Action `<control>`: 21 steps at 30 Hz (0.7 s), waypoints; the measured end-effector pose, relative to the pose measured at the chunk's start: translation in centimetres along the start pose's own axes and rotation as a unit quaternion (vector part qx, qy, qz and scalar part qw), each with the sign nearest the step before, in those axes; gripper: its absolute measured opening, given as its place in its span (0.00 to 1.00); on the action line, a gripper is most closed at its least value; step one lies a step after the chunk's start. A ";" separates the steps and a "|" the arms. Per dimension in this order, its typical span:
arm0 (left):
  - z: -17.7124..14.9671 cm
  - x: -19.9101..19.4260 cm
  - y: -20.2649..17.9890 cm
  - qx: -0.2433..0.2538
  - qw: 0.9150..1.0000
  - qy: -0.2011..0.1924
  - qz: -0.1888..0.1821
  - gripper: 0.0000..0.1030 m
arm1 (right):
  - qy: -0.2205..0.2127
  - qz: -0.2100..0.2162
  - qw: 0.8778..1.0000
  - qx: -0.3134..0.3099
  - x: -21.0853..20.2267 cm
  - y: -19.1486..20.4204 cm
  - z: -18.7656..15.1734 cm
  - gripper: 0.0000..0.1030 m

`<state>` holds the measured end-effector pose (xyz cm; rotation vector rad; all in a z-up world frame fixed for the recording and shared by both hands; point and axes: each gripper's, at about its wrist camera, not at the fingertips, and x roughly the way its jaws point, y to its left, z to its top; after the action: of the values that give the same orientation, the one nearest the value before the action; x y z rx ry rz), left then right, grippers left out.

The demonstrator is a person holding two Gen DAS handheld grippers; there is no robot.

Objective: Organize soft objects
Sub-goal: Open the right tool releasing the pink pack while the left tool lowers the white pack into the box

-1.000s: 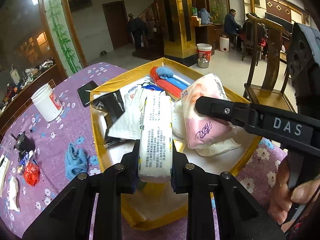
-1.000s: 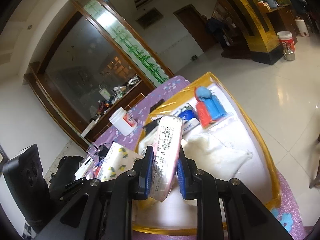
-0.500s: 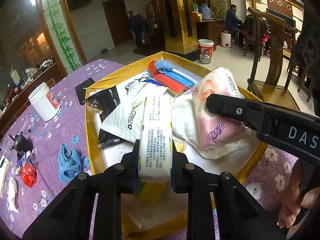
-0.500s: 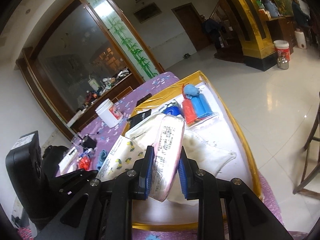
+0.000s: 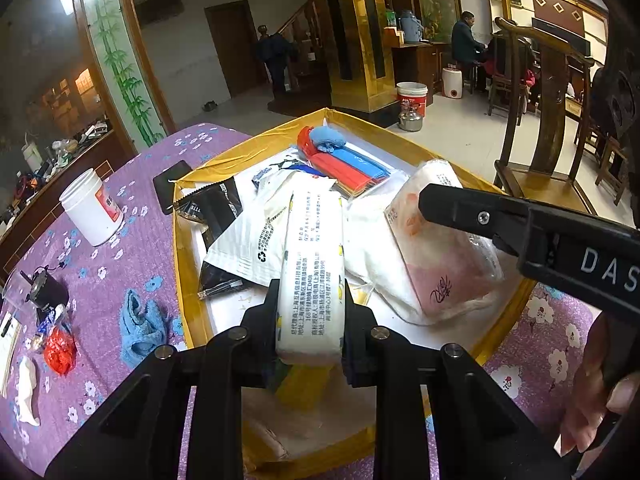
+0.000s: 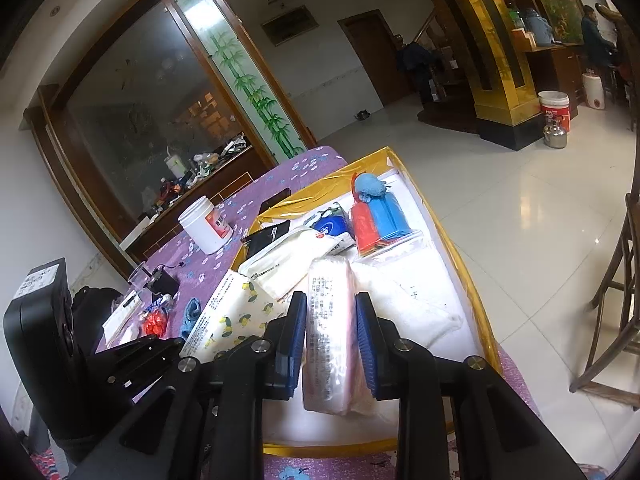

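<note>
My left gripper (image 5: 310, 300) is shut on a white tissue pack with yellow lemon print (image 5: 312, 264), held over the near part of a gold-rimmed box (image 5: 182, 240). That pack also shows in the right wrist view (image 6: 236, 312). My right gripper (image 6: 330, 320) is shut on a pink tissue pack (image 6: 330, 336), held over the box (image 6: 472, 280). The pink pack also shows in the left wrist view (image 5: 440, 252), to the right of the white pack. The box holds white pouches, a black packet, red and blue bags and a blue cloth.
A purple flowered tablecloth (image 5: 100, 272) covers the table. On it lie a blue cloth (image 5: 140, 324), a white tub (image 5: 92, 212), a black phone (image 5: 170, 184), a red wrapper (image 5: 60, 350) and a small black device (image 5: 48, 292). A wooden chair (image 5: 548, 120) stands to the right.
Both grippers have dropped lower and nearer over the box, each still holding its tissue pack. The pink pack has tilted down towards the white pouches.
</note>
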<state>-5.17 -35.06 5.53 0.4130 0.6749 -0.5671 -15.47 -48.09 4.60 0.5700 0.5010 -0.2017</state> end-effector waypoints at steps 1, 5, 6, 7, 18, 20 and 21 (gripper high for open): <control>0.0 0.0 0.0 -0.001 1.000 0.000 -0.002 0.21 | -0.001 -0.001 1.000 -0.001 -0.1 0.1 0.0 0.29; 0.1 -0.3 0.2 -0.007 1.000 0.000 -0.004 0.23 | -0.007 -0.004 1.000 -0.002 -0.4 0.1 0.2 0.30; 0.1 -0.5 0.2 -0.008 1.000 -0.002 -0.003 0.23 | -0.009 -0.005 1.000 -0.002 -0.5 0.0 0.2 0.31; 0.1 -0.7 0.2 -0.008 1.000 -0.005 -0.001 0.26 | -0.011 -0.006 1.000 -0.002 -0.6 0.0 0.3 0.32; 0.3 -3.2 0.5 -0.003 0.999 -0.041 0.015 0.34 | -0.036 -0.035 0.999 -0.013 -2.0 0.5 0.7 0.34; 0.3 -3.7 0.8 -0.003 0.999 -0.047 0.018 0.34 | -0.036 -0.030 0.999 -0.015 -2.1 0.9 0.8 0.34; 0.2 -4.0 1.0 -0.004 0.998 -0.053 0.023 0.34 | -0.038 -0.029 0.999 -0.019 -2.3 1.2 0.8 0.34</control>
<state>-7.03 -32.98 8.54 0.3885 0.5649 -0.5389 -16.71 -47.44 6.91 0.5082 0.4467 -0.2677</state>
